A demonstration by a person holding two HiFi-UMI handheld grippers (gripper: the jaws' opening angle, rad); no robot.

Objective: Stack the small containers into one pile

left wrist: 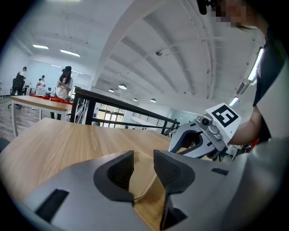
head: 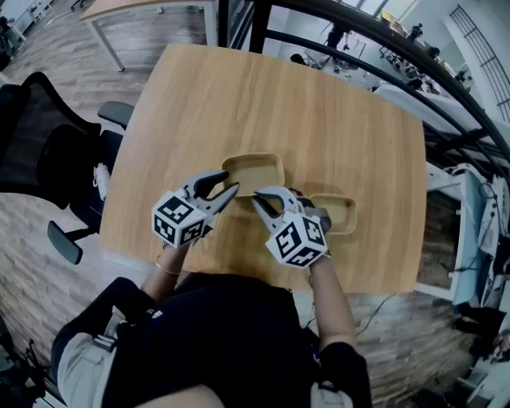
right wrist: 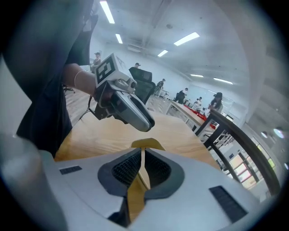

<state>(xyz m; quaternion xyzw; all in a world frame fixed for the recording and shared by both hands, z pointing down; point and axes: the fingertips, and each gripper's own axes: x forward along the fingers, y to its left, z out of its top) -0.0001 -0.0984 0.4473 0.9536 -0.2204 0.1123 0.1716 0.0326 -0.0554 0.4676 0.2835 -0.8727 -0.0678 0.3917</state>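
Two shallow tan containers lie on the wooden table (head: 239,96). The nearer-left container (head: 252,172) has my right gripper (head: 256,197) shut on its near rim. In the right gripper view the thin tan wall (right wrist: 142,173) stands pinched between the dark pads. My left gripper (head: 231,181) is at that container's near-left corner. Its jaws stand apart, and the tan corner (left wrist: 145,178) shows in the gap without the pads pressing on it. The second container (head: 341,213) sits to the right, partly hidden behind my right gripper's marker cube. The two grippers point toward each other, close together.
A black office chair (head: 48,151) stands left of the table. A black railing (head: 382,48) runs behind the table's far right side. Another table (head: 143,8) stands further off, and people are in the distance (left wrist: 65,83). The table's near edge is just below my grippers.
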